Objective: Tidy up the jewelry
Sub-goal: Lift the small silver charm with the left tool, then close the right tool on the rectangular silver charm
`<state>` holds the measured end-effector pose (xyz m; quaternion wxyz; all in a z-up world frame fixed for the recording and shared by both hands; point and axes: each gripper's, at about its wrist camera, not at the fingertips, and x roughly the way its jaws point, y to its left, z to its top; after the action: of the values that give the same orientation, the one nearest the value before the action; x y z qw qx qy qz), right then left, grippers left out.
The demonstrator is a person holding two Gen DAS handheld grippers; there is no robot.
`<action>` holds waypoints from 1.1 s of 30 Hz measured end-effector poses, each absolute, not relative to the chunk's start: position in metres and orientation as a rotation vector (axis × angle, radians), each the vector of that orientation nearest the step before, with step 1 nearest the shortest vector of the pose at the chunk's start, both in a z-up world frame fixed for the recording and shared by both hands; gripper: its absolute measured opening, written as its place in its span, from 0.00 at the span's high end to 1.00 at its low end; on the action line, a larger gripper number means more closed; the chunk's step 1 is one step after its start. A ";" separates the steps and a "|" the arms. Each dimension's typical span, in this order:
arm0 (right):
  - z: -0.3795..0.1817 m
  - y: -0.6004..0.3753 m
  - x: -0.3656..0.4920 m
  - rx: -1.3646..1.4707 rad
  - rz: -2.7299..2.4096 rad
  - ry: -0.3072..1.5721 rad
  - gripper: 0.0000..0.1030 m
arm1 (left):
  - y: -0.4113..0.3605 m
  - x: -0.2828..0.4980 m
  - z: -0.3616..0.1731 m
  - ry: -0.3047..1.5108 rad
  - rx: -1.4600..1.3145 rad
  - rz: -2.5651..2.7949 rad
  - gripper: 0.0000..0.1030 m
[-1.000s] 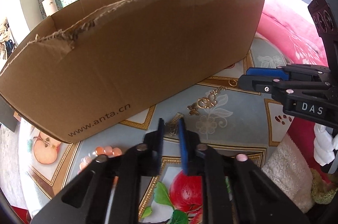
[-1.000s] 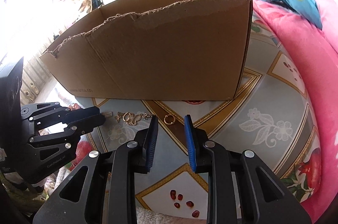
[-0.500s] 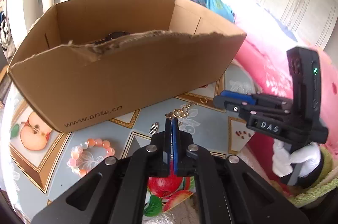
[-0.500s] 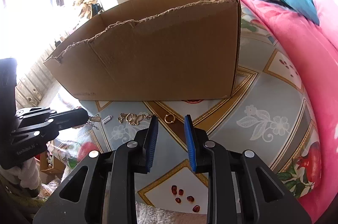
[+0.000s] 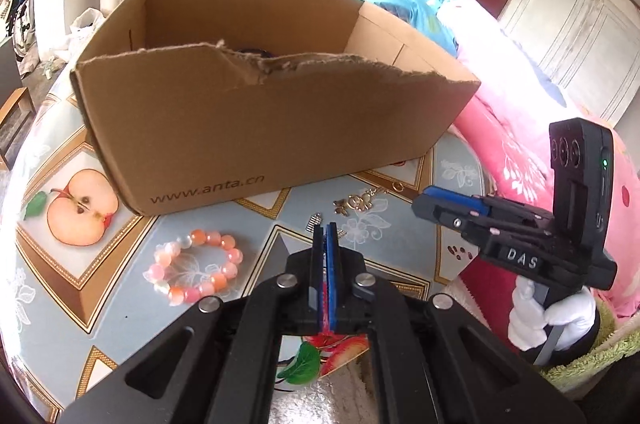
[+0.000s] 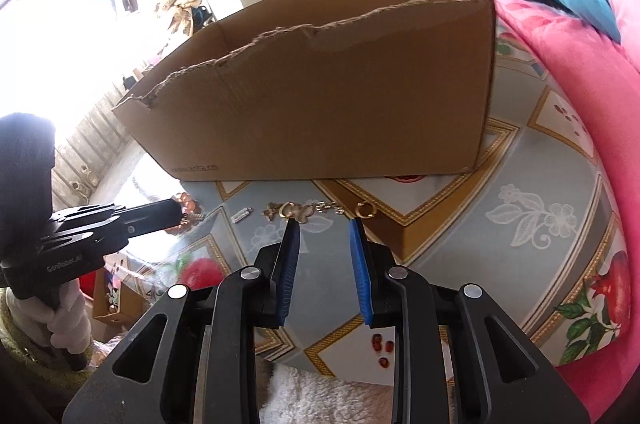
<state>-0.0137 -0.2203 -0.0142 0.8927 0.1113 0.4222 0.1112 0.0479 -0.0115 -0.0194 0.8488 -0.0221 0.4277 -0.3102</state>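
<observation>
Cardboard box (image 5: 256, 128) sitting on patterned desk (image 5: 400, 236), left tongs (image 5: 326, 230) clenched on a small gold piece (image 6: 192, 217), right tongs (image 6: 325, 226) standing released over gold chain (image 6: 304, 210), pink bead bracelet (image 5: 194, 266) lying near.

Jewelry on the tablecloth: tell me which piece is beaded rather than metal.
The pink and orange bead bracelet, lying in a loop left of the left gripper. The gold chain, gold ring and small silver charm are all metal.

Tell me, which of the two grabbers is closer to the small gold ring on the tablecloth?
Right. The right gripper hangs open just in front of the gold ring; the left gripper, shut, is off to the side beyond the gold chain.
</observation>
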 end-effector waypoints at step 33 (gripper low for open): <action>-0.030 -0.086 0.023 -0.116 0.310 0.905 0.79 | 0.045 0.058 -0.015 0.827 -0.146 -0.588 0.99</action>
<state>0.0233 -0.0858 -0.0300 0.8861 -0.0557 0.4353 0.1491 0.0579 0.0449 -0.0148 0.8714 -0.0701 0.3957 -0.2814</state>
